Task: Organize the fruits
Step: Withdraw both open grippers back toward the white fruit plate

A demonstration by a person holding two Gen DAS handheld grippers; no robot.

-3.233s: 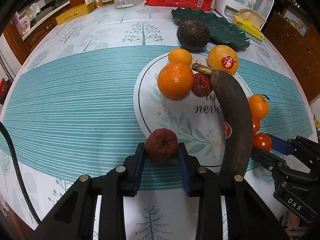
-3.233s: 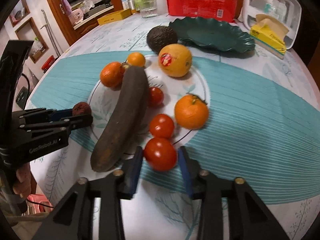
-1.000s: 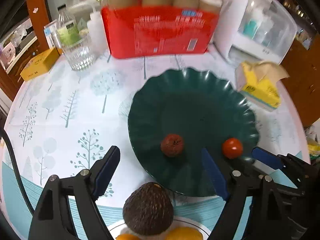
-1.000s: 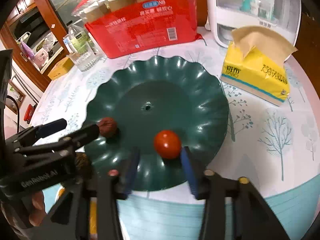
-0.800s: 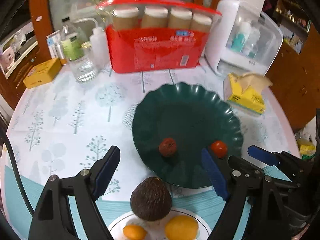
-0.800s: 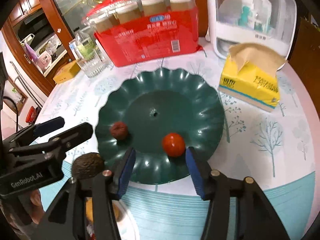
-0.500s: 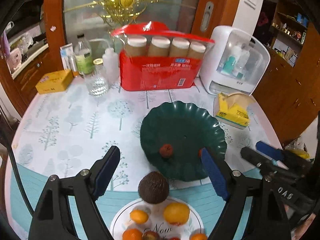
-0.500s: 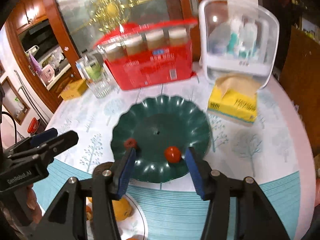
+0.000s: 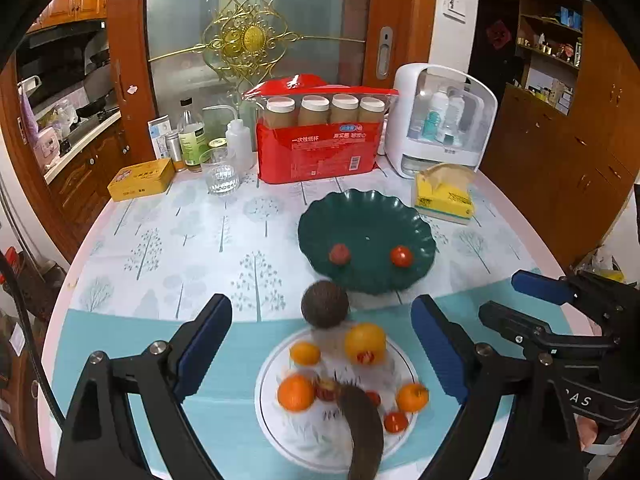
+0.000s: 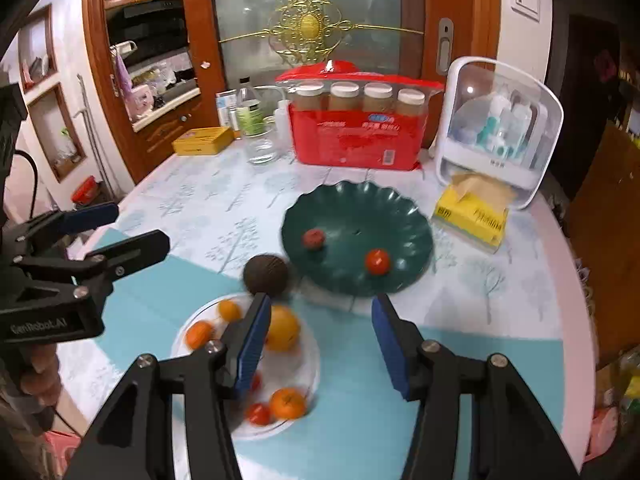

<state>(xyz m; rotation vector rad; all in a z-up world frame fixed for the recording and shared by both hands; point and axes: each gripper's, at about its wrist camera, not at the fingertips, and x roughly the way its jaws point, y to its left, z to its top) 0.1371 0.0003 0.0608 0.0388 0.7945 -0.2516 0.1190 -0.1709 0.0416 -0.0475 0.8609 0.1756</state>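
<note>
A dark green scalloped plate holds a wrinkled dark red fruit and a red tomato; it also shows in the right wrist view. A white plate nearer me carries oranges, small tomatoes, a large yellow-orange fruit and a blackened banana. A dark avocado lies between the plates. My left gripper is open and empty, high above the white plate. My right gripper is open and empty, also raised.
At the table's back stand a red pack of paper cups, a white storage box, a yellow tissue pack, a glass, bottles and a yellow tin. Wooden cabinets surround the table.
Both grippers let go of their fruit on the green plate, opened and pulled back and up. The white plate has come into view below them.
</note>
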